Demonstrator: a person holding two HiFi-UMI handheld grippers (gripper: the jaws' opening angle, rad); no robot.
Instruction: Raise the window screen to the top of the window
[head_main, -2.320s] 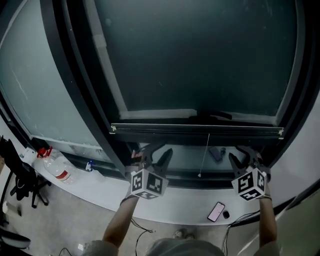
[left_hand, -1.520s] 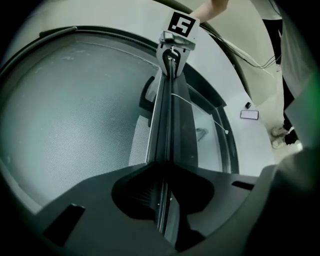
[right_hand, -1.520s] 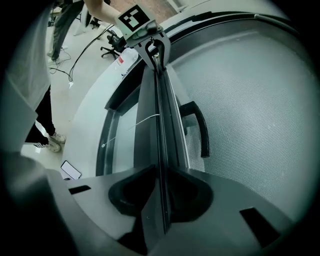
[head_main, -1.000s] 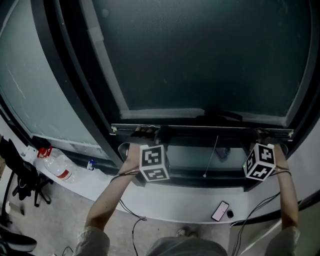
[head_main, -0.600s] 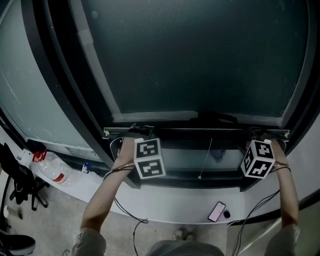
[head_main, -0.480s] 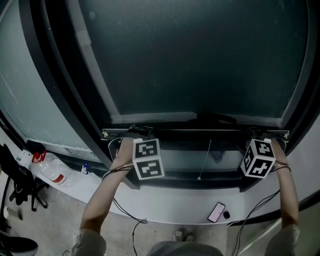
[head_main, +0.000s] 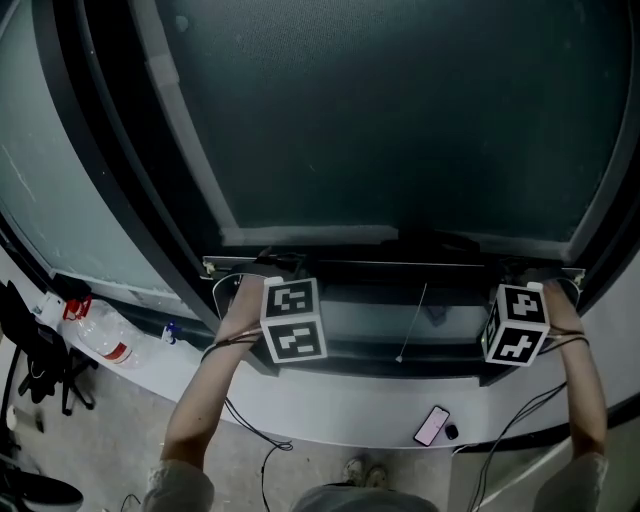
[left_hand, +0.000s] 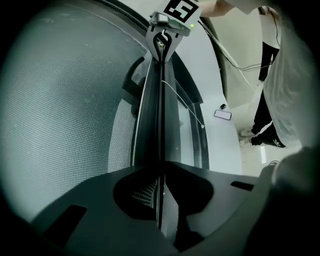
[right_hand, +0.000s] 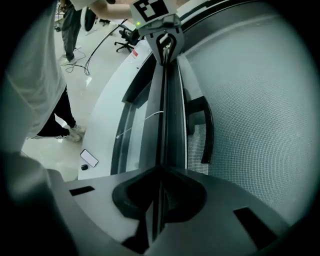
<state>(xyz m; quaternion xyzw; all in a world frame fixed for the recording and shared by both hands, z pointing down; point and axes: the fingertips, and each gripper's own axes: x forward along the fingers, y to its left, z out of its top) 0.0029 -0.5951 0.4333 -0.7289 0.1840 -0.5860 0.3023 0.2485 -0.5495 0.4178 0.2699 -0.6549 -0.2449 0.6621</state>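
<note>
Sill (head_main: 330, 405) lies nearest, below both forearms, with a phone (head_main: 432, 424) on it. Just past it, the left claw (head_main: 272, 263) and the right claw (head_main: 522, 268) sit at opposite ends of the screen's bottom rail (head_main: 400, 265). Each has just been closing. Each claw view shows the rail's thin edge running straight between the jaws: the left claw (left_hand: 160, 167) is pinched on it, and so is the right claw (right_hand: 160, 172), which looks the tighter of the two. The rail's long axis runs level from one claw to the other, so neither hand is nearer to it. A cord (head_main: 411, 325) hangs from near its middle. The rail is low, just above the sill, and the mesh (head_main: 400, 120) stretches away above it to a top edge that is out of view. The coming lift looks to be straight up. Both ends should rise together, or the rail may tilt and bind.
</note>
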